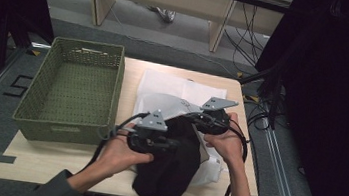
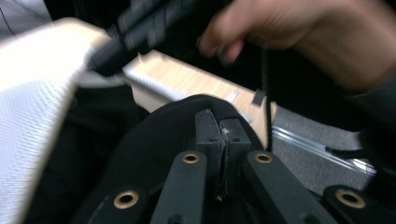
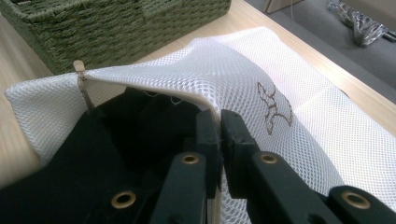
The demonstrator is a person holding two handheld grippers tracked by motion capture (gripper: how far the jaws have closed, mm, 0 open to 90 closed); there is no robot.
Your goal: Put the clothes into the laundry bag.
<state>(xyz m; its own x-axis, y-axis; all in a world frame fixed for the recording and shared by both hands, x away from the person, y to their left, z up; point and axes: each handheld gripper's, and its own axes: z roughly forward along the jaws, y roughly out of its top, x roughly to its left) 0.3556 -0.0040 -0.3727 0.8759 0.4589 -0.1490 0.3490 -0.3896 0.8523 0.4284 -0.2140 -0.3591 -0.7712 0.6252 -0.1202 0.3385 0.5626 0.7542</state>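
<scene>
A white mesh bag (image 1: pixel 173 90) lies on the wooden table (image 1: pixel 53 164) with its mouth toward me. A black garment (image 1: pixel 168 173) sits partly inside that mouth and spills toward the front edge. My left gripper (image 1: pixel 174 146) is shut on a fold of the black garment (image 2: pixel 154 140), its tips (image 2: pixel 219 122) pinching the cloth. My right gripper (image 1: pixel 194 119) is shut on the bag's rim and holds it raised. In the right gripper view its tips (image 3: pixel 219 119) clamp the mesh bag's (image 3: pixel 243 70) edge, with the black garment (image 3: pixel 93 154) underneath.
A green woven basket (image 1: pixel 65 132) stands on the table's left half, close beside the bag; its wall (image 3: pixel 116 23) lies just beyond the bag's corner. Light wooden furniture legs and cables occupy the floor behind the table. Black curtains hang at right.
</scene>
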